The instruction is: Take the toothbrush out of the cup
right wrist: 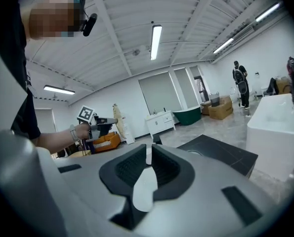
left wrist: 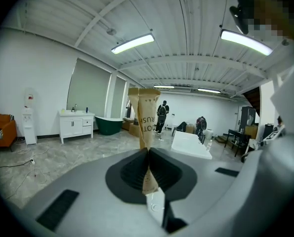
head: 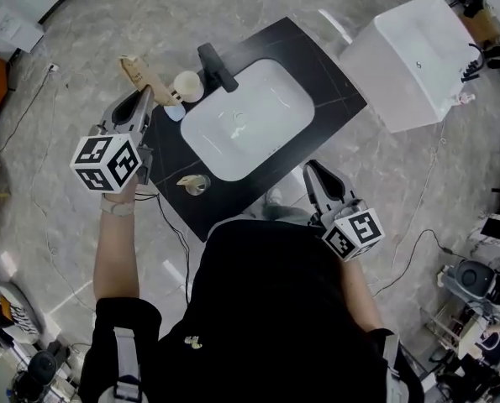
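My left gripper (head: 146,93) is held up over the left end of the black counter (head: 321,82), shut on a toothbrush in a tan paper wrapper (head: 139,72). In the left gripper view the wrapped toothbrush (left wrist: 146,120) stands upright, pinched between the closed jaws of the left gripper (left wrist: 148,154). The cream cup (head: 187,85) sits on the counter just right of the toothbrush, apart from it. My right gripper (head: 310,171) hovers by the counter's front right edge, shut and empty. The right gripper view shows the right gripper (right wrist: 149,154) closed, with the left gripper (right wrist: 106,122) and the toothbrush (right wrist: 119,121) far off at the left.
A white sink basin (head: 245,117) is set in the counter, with a black tap (head: 217,65) behind it. A small round dish (head: 193,183) lies near the counter's front left. A white bathtub (head: 418,57) stands at the right. Cables run over the floor.
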